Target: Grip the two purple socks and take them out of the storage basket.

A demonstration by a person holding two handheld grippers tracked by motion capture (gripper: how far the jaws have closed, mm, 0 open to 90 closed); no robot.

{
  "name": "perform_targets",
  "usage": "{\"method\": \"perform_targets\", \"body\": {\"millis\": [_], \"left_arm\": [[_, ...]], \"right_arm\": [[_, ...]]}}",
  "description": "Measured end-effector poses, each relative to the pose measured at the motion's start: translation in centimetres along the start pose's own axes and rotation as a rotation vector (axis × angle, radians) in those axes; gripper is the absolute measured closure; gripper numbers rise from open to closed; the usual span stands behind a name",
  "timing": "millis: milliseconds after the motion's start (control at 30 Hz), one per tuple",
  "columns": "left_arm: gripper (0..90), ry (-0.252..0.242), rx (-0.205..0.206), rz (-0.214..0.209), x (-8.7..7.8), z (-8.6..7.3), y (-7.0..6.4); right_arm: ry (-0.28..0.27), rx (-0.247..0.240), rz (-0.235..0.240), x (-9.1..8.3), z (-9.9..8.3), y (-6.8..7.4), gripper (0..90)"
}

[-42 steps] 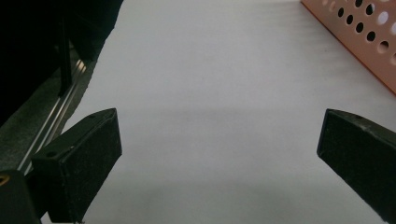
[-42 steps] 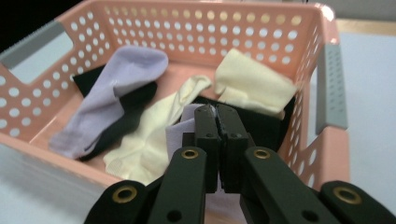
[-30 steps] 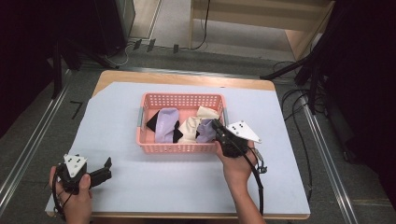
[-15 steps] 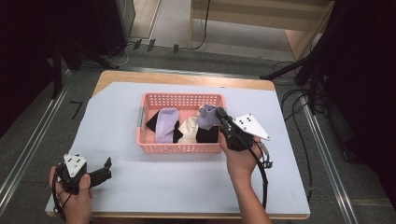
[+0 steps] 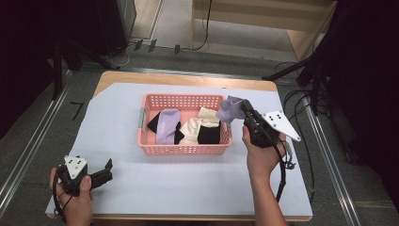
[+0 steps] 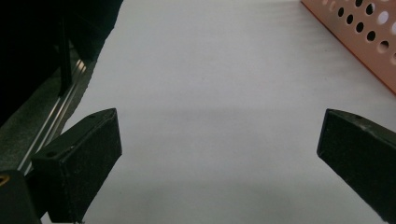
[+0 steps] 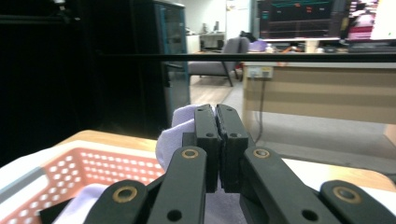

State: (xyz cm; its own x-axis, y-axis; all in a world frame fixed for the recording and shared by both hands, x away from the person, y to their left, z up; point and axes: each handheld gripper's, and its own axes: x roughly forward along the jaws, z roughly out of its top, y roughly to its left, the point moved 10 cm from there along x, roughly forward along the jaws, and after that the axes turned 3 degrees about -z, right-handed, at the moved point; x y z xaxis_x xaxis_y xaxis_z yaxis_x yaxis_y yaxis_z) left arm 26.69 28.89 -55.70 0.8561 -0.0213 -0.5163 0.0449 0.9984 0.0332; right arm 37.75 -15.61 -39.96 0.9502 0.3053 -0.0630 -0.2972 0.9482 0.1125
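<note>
Hiding most of the lilac cloth (image 7: 173, 128), the right claw (image 7: 215, 112) clamps it

High overhead view, two close gripper views, shared pink basket (image 5: 181, 147)

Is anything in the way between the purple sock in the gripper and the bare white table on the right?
Nothing visible. The right gripper holds the purple sock over the basket's right rim, and the white table cover there is bare.
</note>
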Motion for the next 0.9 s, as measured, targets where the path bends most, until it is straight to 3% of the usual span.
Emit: {"method": "perform_targets", "body": {"millis": [167,367,467,567,667,733,767,800,833,900], "left_arm": [[0.7,0.0,0.0,0.002,0.0,0.0,-0.1],[0.7,-0.003,0.003,0.005,0.0,0.0,-0.1],[0.7,-0.004,0.005,0.006,0.0,0.0,-0.1],[0.7,-0.002,0.007,0.006,0.0,0.0,-0.1],[0.7,0.002,0.013,0.01,0.0,0.0,-0.1],[0.7,0.006,0.018,0.01,0.0,0.0,-0.1],[0.7,0.008,0.018,0.009,0.0,-0.1,-0.1],[0.7,0.008,0.018,0.009,0.0,-0.1,-0.1],[0.7,0.003,0.015,0.011,0.0,0.0,-0.1],[0.7,0.001,0.012,0.009,0.0,0.0,-0.1]], "right_arm": [[0.015,-0.003,-0.053,-0.4,-1.1,-2.7,89.0],[0.072,0.014,-0.128,-0.8,-4.4,-6.1,89.0],[0.094,0.016,-0.149,-0.9,-5.5,-7.0,89.0],[0.142,-0.003,-0.159,-1.0,-7.3,-7.9,81.1],[0.129,0.031,-0.14,-0.8,-7.2,-7.5,64.8],[0.131,0.031,-0.136,-0.7,-7.0,-7.2,61.3],[0.153,0.01,-0.121,-0.2,-6.5,-5.9,59.6],[0.153,0.01,-0.121,-0.2,-6.5,-5.9,59.6],[0.168,-0.005,-0.098,0.4,-6.1,-4.2,59.1],[0.17,-0.005,-0.077,0.9,-5.9,-3.0,59.0]]}}
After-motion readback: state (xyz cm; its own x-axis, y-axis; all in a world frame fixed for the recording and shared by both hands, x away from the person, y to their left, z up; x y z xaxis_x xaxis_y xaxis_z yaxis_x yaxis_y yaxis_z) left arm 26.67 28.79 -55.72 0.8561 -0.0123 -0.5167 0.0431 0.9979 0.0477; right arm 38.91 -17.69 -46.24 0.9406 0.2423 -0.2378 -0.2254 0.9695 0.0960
